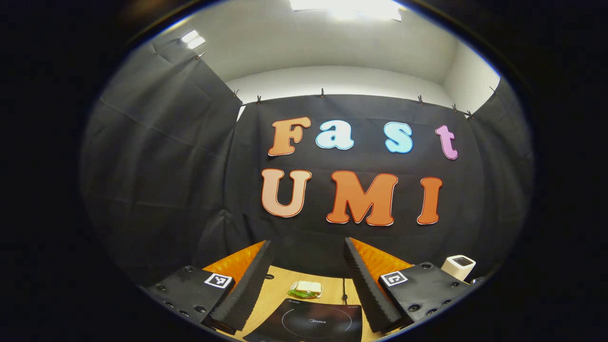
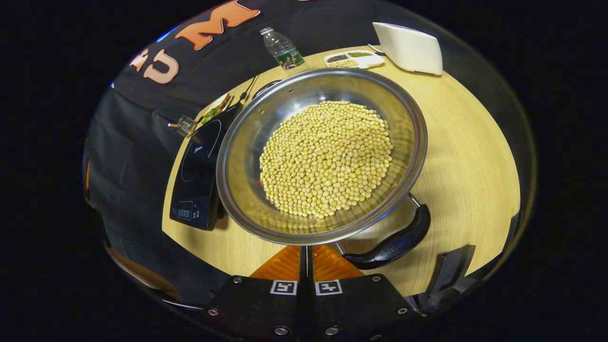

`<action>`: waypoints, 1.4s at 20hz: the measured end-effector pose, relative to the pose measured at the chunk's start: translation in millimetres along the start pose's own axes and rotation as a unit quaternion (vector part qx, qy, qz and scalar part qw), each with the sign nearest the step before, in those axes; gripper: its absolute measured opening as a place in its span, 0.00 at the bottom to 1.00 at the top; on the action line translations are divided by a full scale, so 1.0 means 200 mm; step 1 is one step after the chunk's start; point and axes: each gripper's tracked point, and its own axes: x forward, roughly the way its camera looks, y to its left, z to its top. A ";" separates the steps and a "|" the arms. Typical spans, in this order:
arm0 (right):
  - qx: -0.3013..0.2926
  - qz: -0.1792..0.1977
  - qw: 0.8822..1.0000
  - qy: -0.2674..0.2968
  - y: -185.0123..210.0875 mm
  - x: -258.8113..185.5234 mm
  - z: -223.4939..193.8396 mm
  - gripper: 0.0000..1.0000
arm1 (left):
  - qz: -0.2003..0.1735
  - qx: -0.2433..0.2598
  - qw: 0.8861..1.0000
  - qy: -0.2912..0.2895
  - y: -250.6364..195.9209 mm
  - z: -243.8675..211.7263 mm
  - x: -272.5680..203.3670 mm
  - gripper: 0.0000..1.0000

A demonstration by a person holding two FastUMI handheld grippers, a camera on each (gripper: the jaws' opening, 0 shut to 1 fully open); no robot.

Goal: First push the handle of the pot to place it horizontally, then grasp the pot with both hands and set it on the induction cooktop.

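Below my right hand-held gripper (image 2: 306, 261), fingers pressed together, empty | steel pot (image 2: 320, 154) of soybeans (image 2: 327, 159) looking heavy, slippery, spill-prone | I'm favouring the black handle (image 2: 394, 244) | left hand-held gripper (image 1: 308, 280) hovering wide over the induction cooktop (image 1: 311, 323).

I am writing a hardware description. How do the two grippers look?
Left gripper: two long ribbed fingers on dark bolted blocks, each block carrying a square black-and-white marker. Right gripper: the same bolted blocks and square markers, with ribbed inner faces.
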 end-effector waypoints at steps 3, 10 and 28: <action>0.014 -0.006 1.000 0.001 -0.04 -0.01 0.02 0.00 | 0.006 -0.002 1.000 0.005 0.04 -0.02 0.01 1.00; 0.024 -0.024 0.999 -0.003 -0.16 -0.02 0.08 0.00 | 0.011 0.011 1.000 0.014 0.07 -0.07 0.04 0.98; 0.092 -0.073 0.992 -0.056 -0.54 -0.05 0.38 0.00 | -0.018 0.059 0.998 -0.003 -0.07 0.02 0.06 0.94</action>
